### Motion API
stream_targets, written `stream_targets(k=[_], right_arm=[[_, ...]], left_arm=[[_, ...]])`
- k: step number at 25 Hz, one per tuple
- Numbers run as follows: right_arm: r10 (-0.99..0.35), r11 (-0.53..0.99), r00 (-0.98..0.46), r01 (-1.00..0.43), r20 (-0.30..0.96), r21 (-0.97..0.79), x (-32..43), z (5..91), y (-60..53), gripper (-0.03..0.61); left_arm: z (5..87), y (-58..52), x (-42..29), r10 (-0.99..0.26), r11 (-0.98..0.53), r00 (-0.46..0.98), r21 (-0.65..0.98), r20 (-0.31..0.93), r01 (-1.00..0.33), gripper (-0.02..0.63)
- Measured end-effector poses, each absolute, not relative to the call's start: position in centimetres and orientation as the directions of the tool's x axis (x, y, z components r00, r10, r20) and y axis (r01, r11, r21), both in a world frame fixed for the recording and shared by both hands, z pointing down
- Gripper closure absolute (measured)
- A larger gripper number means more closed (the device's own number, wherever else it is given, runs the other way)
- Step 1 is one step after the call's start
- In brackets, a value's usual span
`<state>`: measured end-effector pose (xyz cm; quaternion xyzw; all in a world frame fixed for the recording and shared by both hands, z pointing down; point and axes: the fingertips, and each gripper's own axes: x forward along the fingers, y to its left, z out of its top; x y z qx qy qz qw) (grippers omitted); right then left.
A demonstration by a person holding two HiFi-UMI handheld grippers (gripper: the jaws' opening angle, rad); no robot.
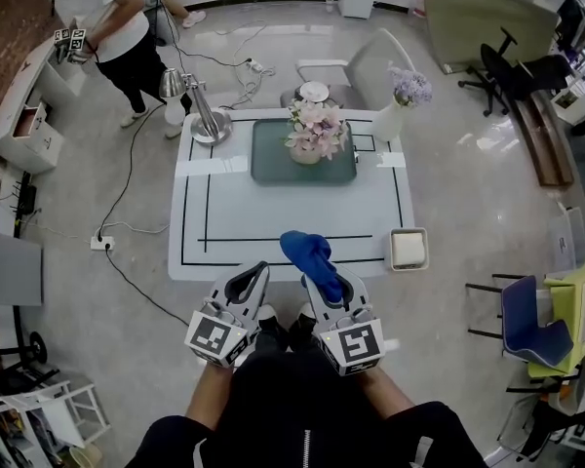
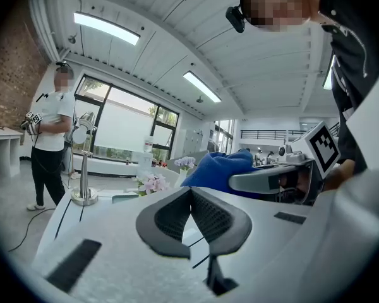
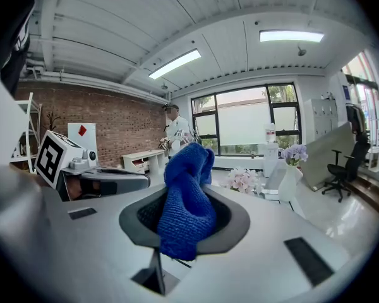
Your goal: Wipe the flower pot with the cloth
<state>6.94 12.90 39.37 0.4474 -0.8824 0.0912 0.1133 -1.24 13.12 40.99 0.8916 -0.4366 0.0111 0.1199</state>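
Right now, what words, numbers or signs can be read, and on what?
No readable words or numbers anywhere.
On the cube of the left gripper: black-and-white square marker, pattern only.
On the cube of the right gripper: the same.
On the wall board: red diamond, no text.
On the cloth: nothing.

Near half of surface (image 1: 273, 213) bare: open run from front edge to tray (image 1: 273, 169). Flower pot (image 1: 312, 142) mid-tray, blooms spread over it. Lamp (image 1: 203, 115) far left, vase (image 1: 395, 115) far right, gaps either side of pot. White box (image 1: 409, 249) at near right corner. Small dark item (image 1: 357, 154) beside tray, possibly loose.
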Motion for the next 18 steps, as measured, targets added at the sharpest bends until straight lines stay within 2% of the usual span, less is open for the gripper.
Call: stream_targets(k=[18], right_arm=[[-0.798, 0.537, -0.519, -0.843, 0.306, -0.030, 7.5, 40.0, 12.8, 0.494]], left_arm=[[40.8, 11.0, -0.4, -0.731, -0.646, 0.672, 0.193, 0.120, -0.738, 0.606]])
